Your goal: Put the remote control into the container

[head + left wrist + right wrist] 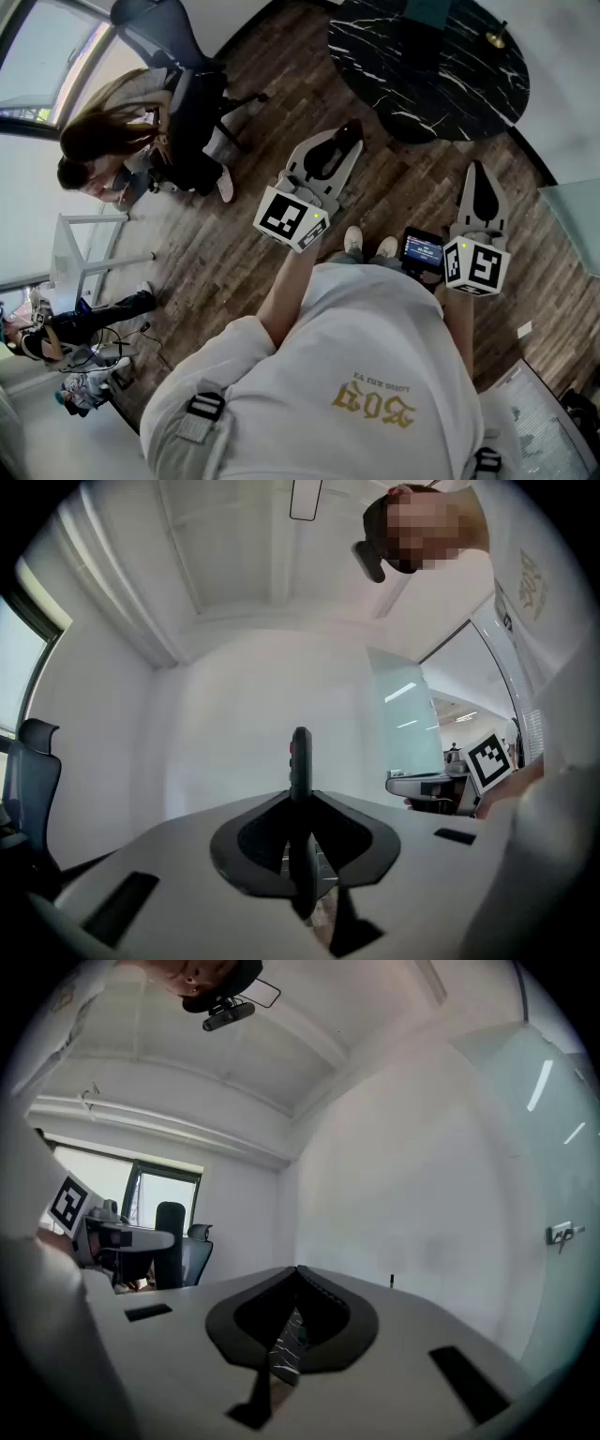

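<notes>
A slim black remote control [300,761] stands edge-on between the jaws of my left gripper [300,797], its top end with a red button sticking out past the tips. The left gripper [349,129] is shut on it and held in front of my body over the wooden floor. My right gripper [478,171] hangs to the right at about the same height, and its jaws [298,1271] are shut with nothing between them. Both gripper views look at white walls and ceiling. No container shows clearly in any view.
A round black marble table [441,75] stands ahead, with a small gold object [495,38] and a dark teal thing [427,9] at its far edge. A person sits in an office chair [164,33] at the left. A glass partition [525,1147] is on the right.
</notes>
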Motion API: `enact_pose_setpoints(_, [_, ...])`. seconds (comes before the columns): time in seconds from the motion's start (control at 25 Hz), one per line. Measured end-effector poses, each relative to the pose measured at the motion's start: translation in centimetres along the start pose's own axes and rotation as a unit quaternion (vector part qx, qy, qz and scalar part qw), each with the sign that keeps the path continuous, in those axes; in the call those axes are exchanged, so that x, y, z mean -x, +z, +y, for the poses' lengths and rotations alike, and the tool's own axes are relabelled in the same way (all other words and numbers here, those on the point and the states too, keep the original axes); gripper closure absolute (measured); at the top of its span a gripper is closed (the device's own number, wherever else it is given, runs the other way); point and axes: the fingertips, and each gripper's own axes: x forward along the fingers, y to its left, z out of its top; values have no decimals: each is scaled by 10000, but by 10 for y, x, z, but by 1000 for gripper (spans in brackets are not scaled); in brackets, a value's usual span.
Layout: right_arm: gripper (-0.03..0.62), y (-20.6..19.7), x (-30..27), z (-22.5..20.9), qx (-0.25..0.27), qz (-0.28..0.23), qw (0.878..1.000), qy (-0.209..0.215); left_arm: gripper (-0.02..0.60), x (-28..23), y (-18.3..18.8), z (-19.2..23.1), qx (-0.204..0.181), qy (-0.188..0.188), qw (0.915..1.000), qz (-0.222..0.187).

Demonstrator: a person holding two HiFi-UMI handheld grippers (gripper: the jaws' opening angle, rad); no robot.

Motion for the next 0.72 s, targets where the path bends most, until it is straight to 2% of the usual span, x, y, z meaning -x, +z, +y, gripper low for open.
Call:
enact_pose_setpoints(0.4, [583, -7, 3, -3, -132, 141, 9998, 21, 512, -1, 0, -5, 10, -7, 10000, 38])
enact_pose_setpoints(0.72, [583, -4, 8, -18, -200, -28, 9998, 3, 511, -9, 2, -14, -1, 45, 10000, 19])
